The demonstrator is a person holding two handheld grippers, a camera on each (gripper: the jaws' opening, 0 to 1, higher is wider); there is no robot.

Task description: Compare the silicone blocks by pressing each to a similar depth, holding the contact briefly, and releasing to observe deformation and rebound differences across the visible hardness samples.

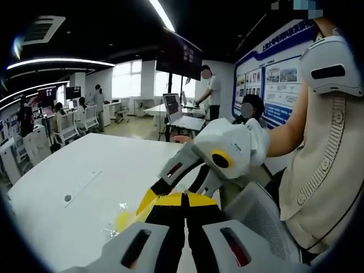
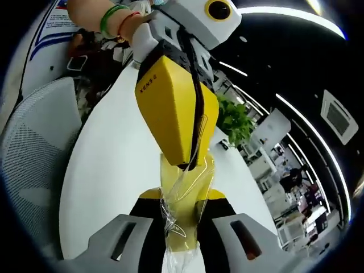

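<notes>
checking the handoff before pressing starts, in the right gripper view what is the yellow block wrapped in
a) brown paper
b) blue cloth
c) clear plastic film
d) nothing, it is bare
c: the yellow block sits between the right gripper and the left gripper, and crinkled clear plastic film with shiny creases covers it and trails below.

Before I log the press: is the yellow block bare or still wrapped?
Wrapped: crinkled clear film covers the yellow silicone block, which is pinched between both hand-held grippers, the left from above and the right from below.
</notes>
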